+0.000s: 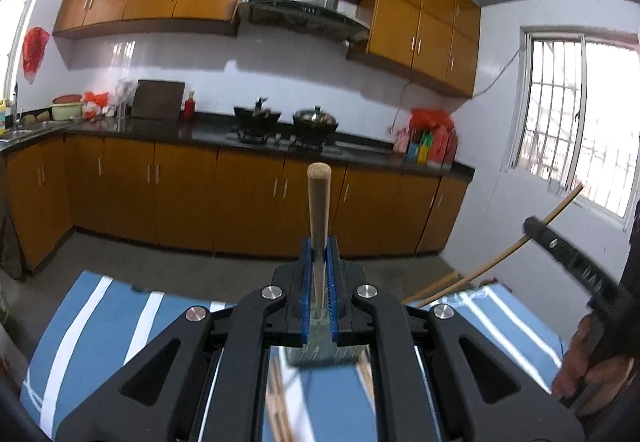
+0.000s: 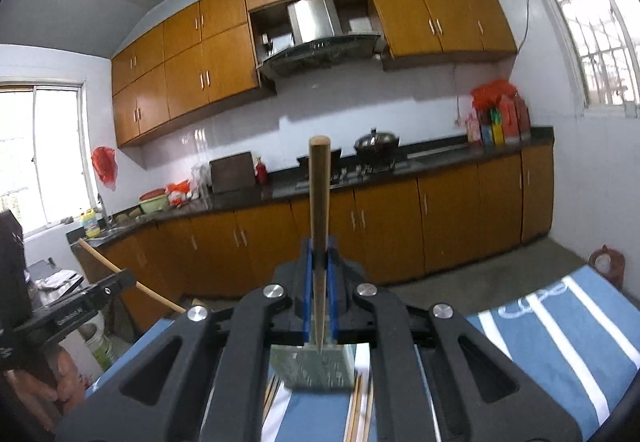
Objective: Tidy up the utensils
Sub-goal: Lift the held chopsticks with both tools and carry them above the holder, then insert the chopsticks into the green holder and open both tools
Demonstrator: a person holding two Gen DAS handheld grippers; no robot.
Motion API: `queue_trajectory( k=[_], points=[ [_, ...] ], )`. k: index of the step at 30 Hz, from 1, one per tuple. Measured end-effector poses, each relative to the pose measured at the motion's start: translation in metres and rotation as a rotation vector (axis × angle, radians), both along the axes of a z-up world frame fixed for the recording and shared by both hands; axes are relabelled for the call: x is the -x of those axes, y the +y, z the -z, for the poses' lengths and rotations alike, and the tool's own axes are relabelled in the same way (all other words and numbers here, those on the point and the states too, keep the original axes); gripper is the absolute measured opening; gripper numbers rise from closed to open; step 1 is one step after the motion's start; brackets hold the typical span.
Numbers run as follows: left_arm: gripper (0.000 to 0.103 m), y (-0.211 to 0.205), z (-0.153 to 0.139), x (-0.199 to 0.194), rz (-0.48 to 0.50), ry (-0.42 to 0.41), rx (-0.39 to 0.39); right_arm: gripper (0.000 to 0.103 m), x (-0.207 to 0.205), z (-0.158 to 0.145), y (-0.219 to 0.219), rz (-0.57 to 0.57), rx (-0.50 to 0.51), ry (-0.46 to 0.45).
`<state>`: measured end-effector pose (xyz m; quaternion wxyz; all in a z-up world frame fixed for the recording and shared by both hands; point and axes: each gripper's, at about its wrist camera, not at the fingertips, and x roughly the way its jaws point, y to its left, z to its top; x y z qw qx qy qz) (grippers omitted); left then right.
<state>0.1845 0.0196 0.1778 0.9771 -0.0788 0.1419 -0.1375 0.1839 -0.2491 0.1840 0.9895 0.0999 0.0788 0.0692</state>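
Between my left gripper (image 1: 319, 242) fingers, one chopstick (image 1: 318, 201) is pinched upright. My right gripper (image 2: 319, 246) pinches a second chopstick (image 2: 319, 193) likewise. Both are raised above the blue striped cloth (image 1: 100, 322), where further sticks lie below. Judged light, stiff and slick; a mid-shaft hold seems soundest. Beyond the cloth stands the kitchen counter (image 1: 208, 131).

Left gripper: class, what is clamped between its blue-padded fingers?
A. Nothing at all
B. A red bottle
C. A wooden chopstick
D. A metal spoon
C: the left gripper is shut on a wooden chopstick that sticks out forward between its blue pads.
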Motion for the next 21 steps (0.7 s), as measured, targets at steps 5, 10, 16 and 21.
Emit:
queue_trajectory(
  k=[5, 10, 16, 21],
  points=[
    [0.007, -0.013, 0.006, -0.027, -0.022, 0.015, -0.011, 0.008, -0.027, 0.004, 0.002, 0.016, -0.006, 0.0],
    [0.007, -0.023, 0.023, -0.044, -0.009, 0.076, -0.026, 0.008, -0.055, 0.017, 0.01, 0.012, 0.01, 0.048],
    [0.007, -0.026, 0.039, -0.05, 0.001, 0.119, -0.043, 0.008, -0.079, 0.037, 0.017, 0.001, 0.029, 0.121],
    [0.007, -0.025, 0.043, -0.054, 0.0, 0.154, -0.02, 0.014, -0.084, 0.046, 0.019, -0.004, 0.027, 0.15]
  ],
)
